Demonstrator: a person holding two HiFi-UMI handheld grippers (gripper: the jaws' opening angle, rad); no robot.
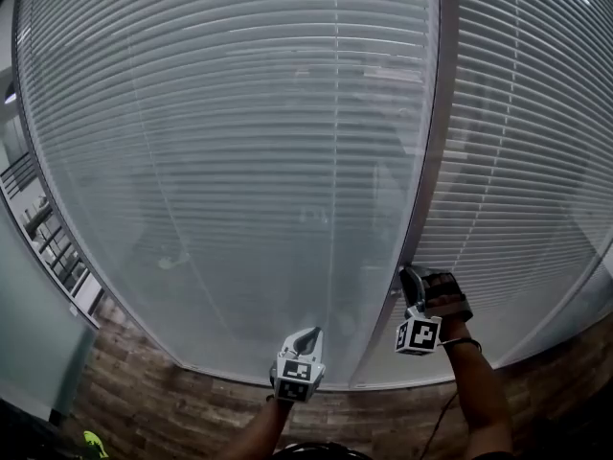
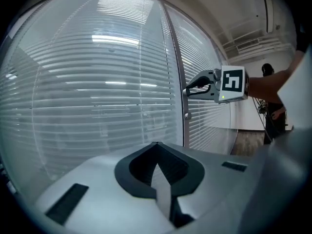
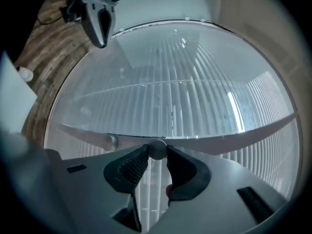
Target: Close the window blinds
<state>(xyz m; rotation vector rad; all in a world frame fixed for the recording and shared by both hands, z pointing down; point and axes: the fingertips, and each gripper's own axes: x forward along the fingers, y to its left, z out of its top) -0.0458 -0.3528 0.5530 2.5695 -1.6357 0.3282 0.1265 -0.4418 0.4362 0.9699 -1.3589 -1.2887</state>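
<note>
The white slatted blinds (image 1: pixel 239 161) sit behind glass in two panes, parted by a grey upright frame (image 1: pixel 428 151). My right gripper (image 1: pixel 410 276) reaches that frame, and in the right gripper view its dark pads (image 3: pixel 135 163) close on a small round grey knob (image 3: pixel 157 149) mounted on it. A second small knob (image 3: pixel 111 141) sits close by on the same frame. My left gripper (image 1: pixel 305 337) hangs lower and to the left, in front of the big pane; its jaws (image 2: pixel 156 147) meet at a point with nothing between them. The slats look partly tilted, with dim shapes showing through.
A brick-patterned sill or wall band (image 1: pixel 172 401) runs under the glass. Shelving (image 1: pixel 48 233) shows at the far left. In the left gripper view, a person (image 2: pixel 270 108) stands in the room at the right, and a wall unit (image 2: pixel 269 12) hangs up high.
</note>
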